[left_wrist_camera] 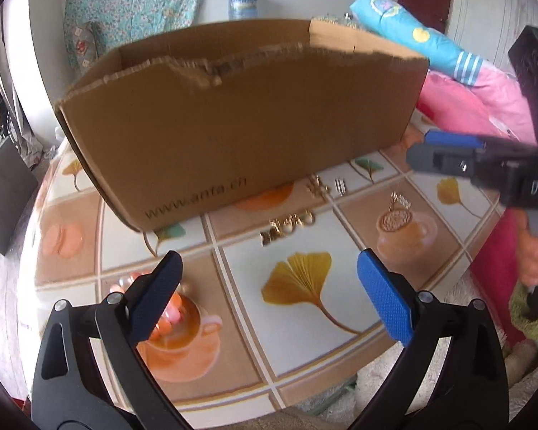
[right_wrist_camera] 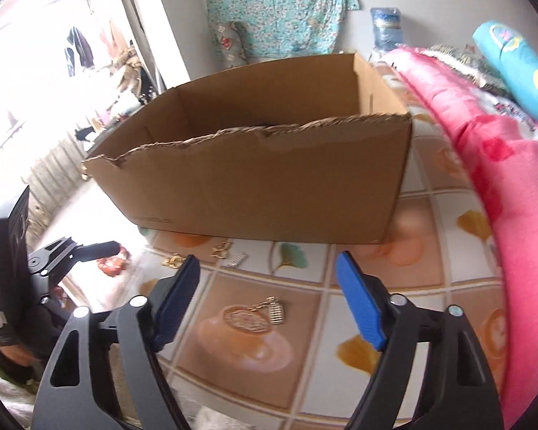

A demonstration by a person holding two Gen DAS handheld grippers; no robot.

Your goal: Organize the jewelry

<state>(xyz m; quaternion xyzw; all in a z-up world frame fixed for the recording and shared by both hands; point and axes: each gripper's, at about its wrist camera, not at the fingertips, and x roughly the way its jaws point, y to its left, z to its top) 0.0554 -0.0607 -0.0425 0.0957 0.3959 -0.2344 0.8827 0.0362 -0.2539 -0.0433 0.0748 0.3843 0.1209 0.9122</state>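
Both grippers, left gripper (left_wrist_camera: 269,286) and right gripper (right_wrist_camera: 267,295), are hovering with fingers spread, empty. Gold pendant (right_wrist_camera: 253,317), earrings (left_wrist_camera: 290,227) and clip (right_wrist_camera: 237,260) are lying on the tabletop (left_wrist_camera: 297,329) outside the cardboard box (right_wrist_camera: 254,193); sorting apparently barely begun.

Hidden, cropped and blurred parts

The cardboard box (left_wrist_camera: 233,125) beyond both hand-held grippers keeps its floor out of sight behind its torn front wall; the right wrist view shows only a dark, unreadable patch inside. The gold pieces (left_wrist_camera: 287,227) ahead of the left hand-held gripper (left_wrist_camera: 269,294) are smeared, so their kinds cannot be told, and the orange beads (left_wrist_camera: 168,317) sit partly behind its left finger. In the left wrist view the right hand-held gripper (left_wrist_camera: 444,150) is blurred and cut off by the right edge. The small silver piece (right_wrist_camera: 237,261) beyond the right one is too small to tell.
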